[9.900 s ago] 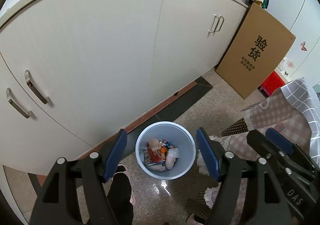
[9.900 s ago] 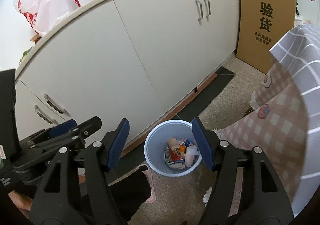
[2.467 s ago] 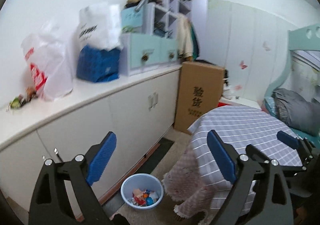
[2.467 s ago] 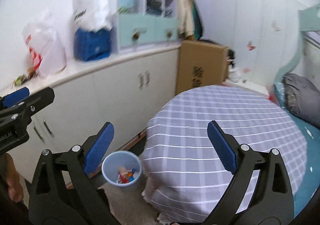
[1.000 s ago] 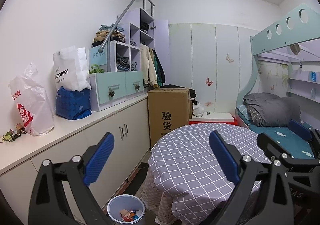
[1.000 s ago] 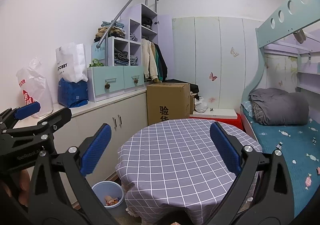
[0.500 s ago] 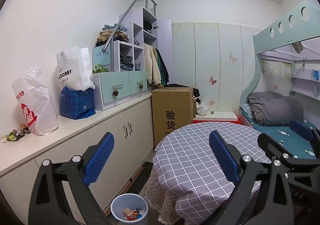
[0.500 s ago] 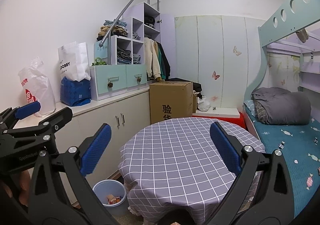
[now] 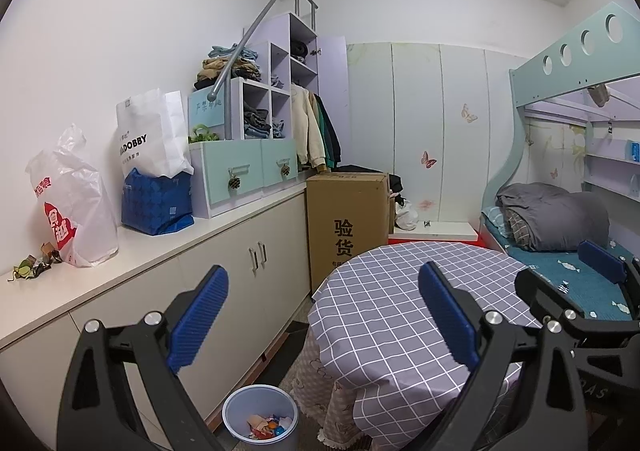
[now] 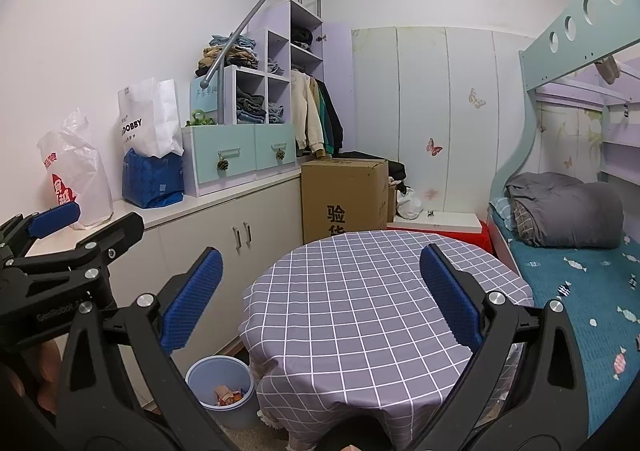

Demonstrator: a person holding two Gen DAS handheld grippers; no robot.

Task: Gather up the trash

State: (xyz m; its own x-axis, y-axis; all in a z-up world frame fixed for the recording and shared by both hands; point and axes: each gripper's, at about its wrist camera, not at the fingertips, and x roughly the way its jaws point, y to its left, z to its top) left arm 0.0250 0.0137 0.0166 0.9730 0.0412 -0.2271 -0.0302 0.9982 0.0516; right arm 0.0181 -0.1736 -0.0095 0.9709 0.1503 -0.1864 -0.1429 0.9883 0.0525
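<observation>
Pretty clearly a kid's bedroom in someone's home. There's a mint bunk bed point(image 10: 568, 31) with a gray duvet point(image 10: 568, 207) on candy-print sheets, butterfly stickers on the wardrobe doors point(image 9: 428, 123), stair-step cubbies point(image 9: 272, 99) stuffed with folded clothes, jackets point(image 10: 312, 115) hanging up, and a round table point(image 10: 360, 291) under a checked cloth. Shopping bags point(image 9: 148, 131) sit on the low cabinets, probably storage overflow.

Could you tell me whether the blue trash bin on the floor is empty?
Not empty: the trash bin stands upright with colourful wrappers and paper scraps lying in its bottom.
</observation>
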